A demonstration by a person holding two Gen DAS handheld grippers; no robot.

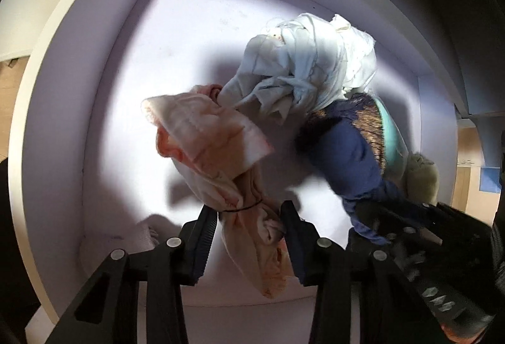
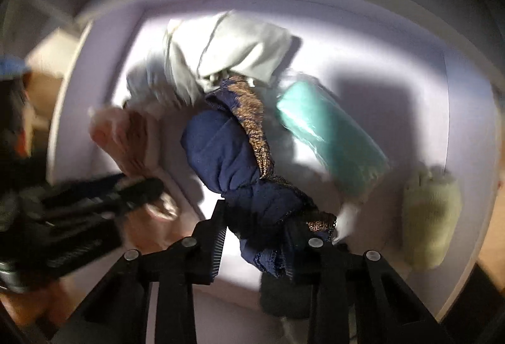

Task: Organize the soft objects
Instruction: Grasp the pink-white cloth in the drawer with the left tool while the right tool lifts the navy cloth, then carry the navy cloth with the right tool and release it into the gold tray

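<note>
While no writing reads, left jaws clamp pink cloth (image 1: 217, 151); right jaws clamp navy cloth (image 2: 233, 154).

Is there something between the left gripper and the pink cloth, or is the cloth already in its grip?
Nothing stands between them. The left gripper is shut on the pink cloth, pinching its bunched end near a thin black band. The white cloth touches the pink cloth's far end, and the navy cloth lies apart, in the right gripper.

Pale pink cloth (image 1: 205, 135), white cloth (image 1: 303, 66), navy cloth (image 2: 227, 151) with gold-speckled trim, mint roll (image 2: 331, 129), cream fleece (image 2: 432, 214)
</note>
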